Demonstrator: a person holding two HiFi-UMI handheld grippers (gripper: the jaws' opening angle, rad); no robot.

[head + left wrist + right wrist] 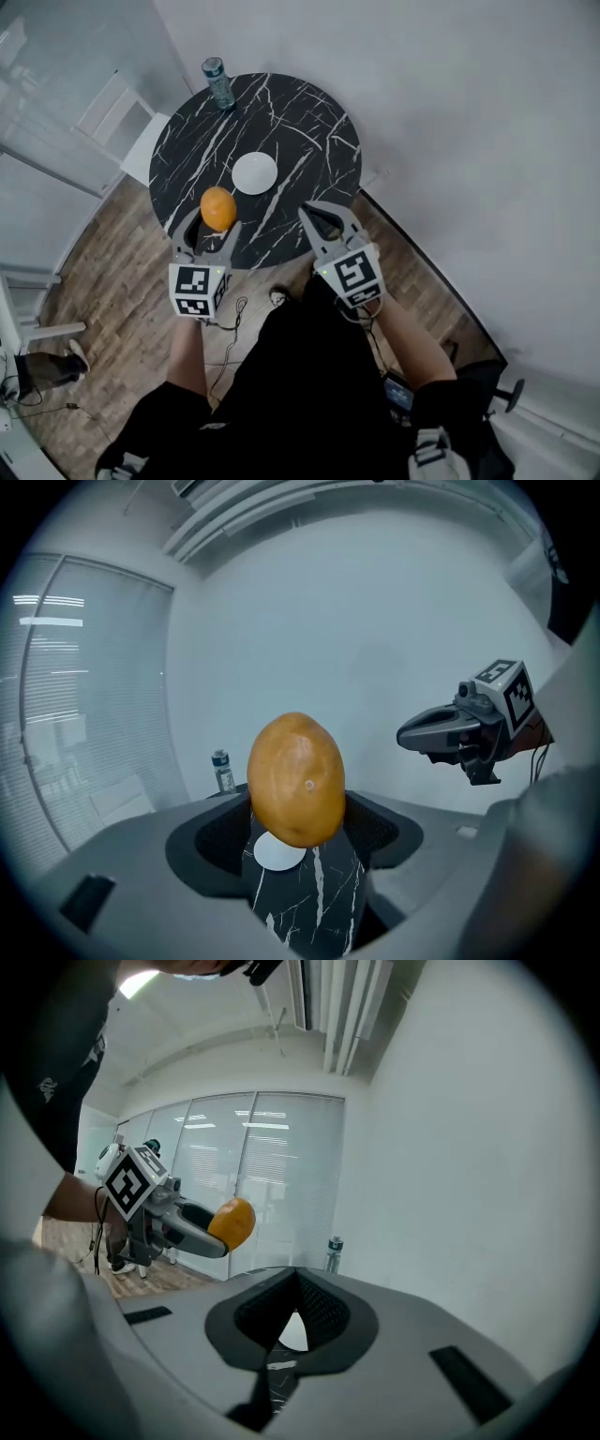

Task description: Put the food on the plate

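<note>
Plate point(254, 173) on table point(309, 122), bottle point(218, 82) behind

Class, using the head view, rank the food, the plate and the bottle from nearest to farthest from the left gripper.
1. The food: held in the left gripper itself, over the near edge of the table.
2. The plate: mid-table, just beyond the food and slightly to its right.
3. The bottle: at the table's far edge.

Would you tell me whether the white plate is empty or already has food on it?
Empty. The plate shows bare white; the food is clamped between the jaws of the left gripper, off the plate.
</note>
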